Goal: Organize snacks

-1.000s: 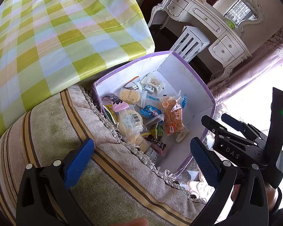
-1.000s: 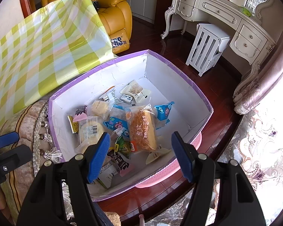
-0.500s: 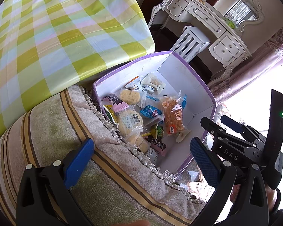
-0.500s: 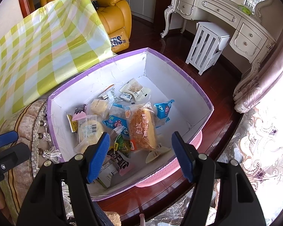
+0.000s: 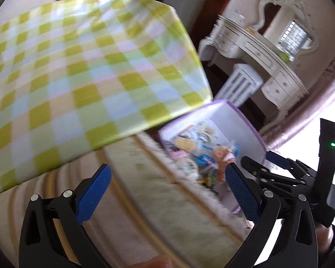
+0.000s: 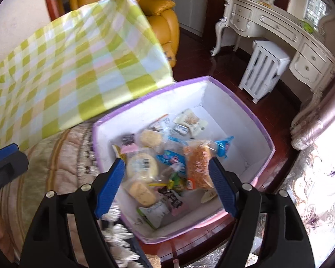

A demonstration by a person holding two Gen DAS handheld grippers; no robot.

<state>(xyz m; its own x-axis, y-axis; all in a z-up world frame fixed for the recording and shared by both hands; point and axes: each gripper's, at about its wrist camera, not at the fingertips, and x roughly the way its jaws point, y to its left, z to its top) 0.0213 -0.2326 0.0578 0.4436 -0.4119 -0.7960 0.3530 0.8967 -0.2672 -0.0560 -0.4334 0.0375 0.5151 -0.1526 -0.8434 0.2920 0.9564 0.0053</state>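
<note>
A purple-rimmed white box (image 6: 241, 120) holds several wrapped snacks, among them an orange bread pack (image 6: 197, 167) and round pale cakes (image 6: 141, 165). My right gripper (image 6: 167, 189) is open and empty, hovering over the box's near side. My left gripper (image 5: 167, 189) is open and empty over the striped sofa arm (image 5: 145, 212), left of the box (image 5: 239, 125). The right gripper's body (image 5: 285, 174) shows at the right of the left wrist view.
A green checked tablecloth (image 6: 67, 67) hangs over a surface behind and left of the box. A yellow leather armchair (image 6: 160, 20), a white dressing table (image 6: 279, 35) and a white slatted stool (image 6: 265, 69) stand on the dark wood floor. Pink curtains (image 6: 323, 116) hang at right.
Both grippers have pulled back and tilted up, so the box sits lower and farther in both views. The left wrist view is blurred by motion. Both grippers stay open.
</note>
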